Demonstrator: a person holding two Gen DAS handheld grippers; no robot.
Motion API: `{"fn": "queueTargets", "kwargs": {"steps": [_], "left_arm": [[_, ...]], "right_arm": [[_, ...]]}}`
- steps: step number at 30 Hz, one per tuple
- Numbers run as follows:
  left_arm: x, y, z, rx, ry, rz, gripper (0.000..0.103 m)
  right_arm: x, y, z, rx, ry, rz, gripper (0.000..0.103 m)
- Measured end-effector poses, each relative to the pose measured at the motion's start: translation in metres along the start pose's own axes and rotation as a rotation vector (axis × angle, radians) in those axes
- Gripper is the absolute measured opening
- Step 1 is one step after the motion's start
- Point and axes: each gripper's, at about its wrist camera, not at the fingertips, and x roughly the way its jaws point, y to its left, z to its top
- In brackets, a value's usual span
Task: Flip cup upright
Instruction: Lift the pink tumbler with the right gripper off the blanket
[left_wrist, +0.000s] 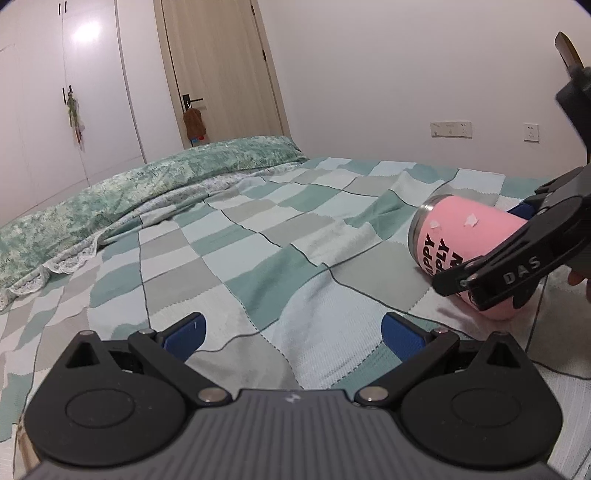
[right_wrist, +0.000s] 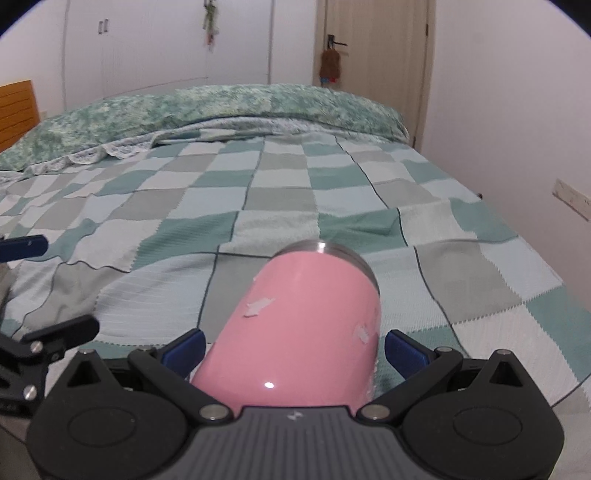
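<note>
while lying on its side on the green checked bedspread (right_wrist: 332, 199), the glossy pink steel-rimmed cup (right_wrist: 306, 325) sits between the spread right gripper (right_wrist: 293, 349); left gripper (left_wrist: 291, 332) released

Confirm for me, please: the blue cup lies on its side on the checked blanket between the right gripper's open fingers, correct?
Not quite: the cup is pink, not blue, as the right wrist view shows. It does lie sideways on the checked blanket between the right gripper's open fingers.

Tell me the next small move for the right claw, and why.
Probably close the right claw on the pink cup. The cup lies on its side on the checkered blanket, already between the open blue pads, with a gap showing at the right pad.
</note>
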Motion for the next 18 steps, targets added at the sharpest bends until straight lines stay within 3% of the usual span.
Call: {"fn": "queueTargets", "kwargs": {"steps": [5,18], "left_arm": [[-0.001,-0.001,-0.003,0.001,0.001,-0.017,0.103],[-0.011,-0.009,0.0,0.013,-0.022,-0.023,0.103]], "right_arm": [[0.004,-0.01,-0.001,0.073,0.002,0.04,0.091],[-0.012,-0.021,-0.01,0.145,-0.03,0.068,0.09]]}}
